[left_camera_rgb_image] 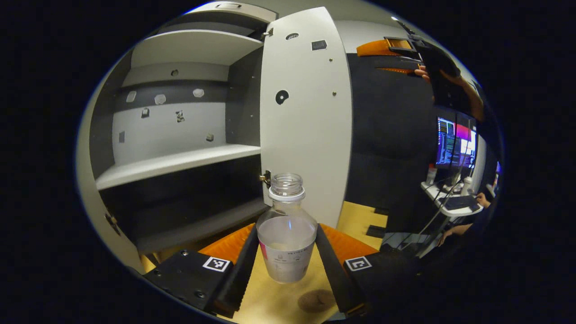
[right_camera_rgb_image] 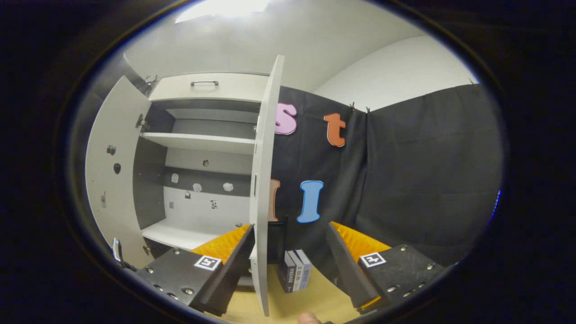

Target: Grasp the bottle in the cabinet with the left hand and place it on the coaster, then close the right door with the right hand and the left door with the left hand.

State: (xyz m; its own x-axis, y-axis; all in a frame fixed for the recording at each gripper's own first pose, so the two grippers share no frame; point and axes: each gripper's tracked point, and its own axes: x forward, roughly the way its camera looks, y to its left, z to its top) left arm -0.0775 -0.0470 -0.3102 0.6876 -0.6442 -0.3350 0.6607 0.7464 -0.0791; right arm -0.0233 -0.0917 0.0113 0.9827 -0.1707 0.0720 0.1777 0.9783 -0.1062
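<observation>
A clear, capless plastic bottle [left_camera_rgb_image: 286,234] with a pale label stands upright between the fingers of my left gripper [left_camera_rgb_image: 286,227], which is shut on it just above the wooden tabletop. A dark round coaster [left_camera_rgb_image: 316,300] lies on the table just below and right of the bottle's base. Behind it the cabinet [left_camera_rgb_image: 180,162] is open, its right door [left_camera_rgb_image: 306,117] swung out. In the right gripper view both doors are open: the left door [right_camera_rgb_image: 112,180] wide, the right door [right_camera_rgb_image: 265,180] edge-on. My right gripper [right_camera_rgb_image: 290,229] is open, with that door's edge close to its left finger.
A few books [right_camera_rgb_image: 294,270] stand on the table beyond the right door. A drawer with a handle [right_camera_rgb_image: 204,83] tops the cabinet. Far right in the left gripper view are monitors [left_camera_rgb_image: 454,144] on a desk and a person's arm [left_camera_rgb_image: 454,81] high up.
</observation>
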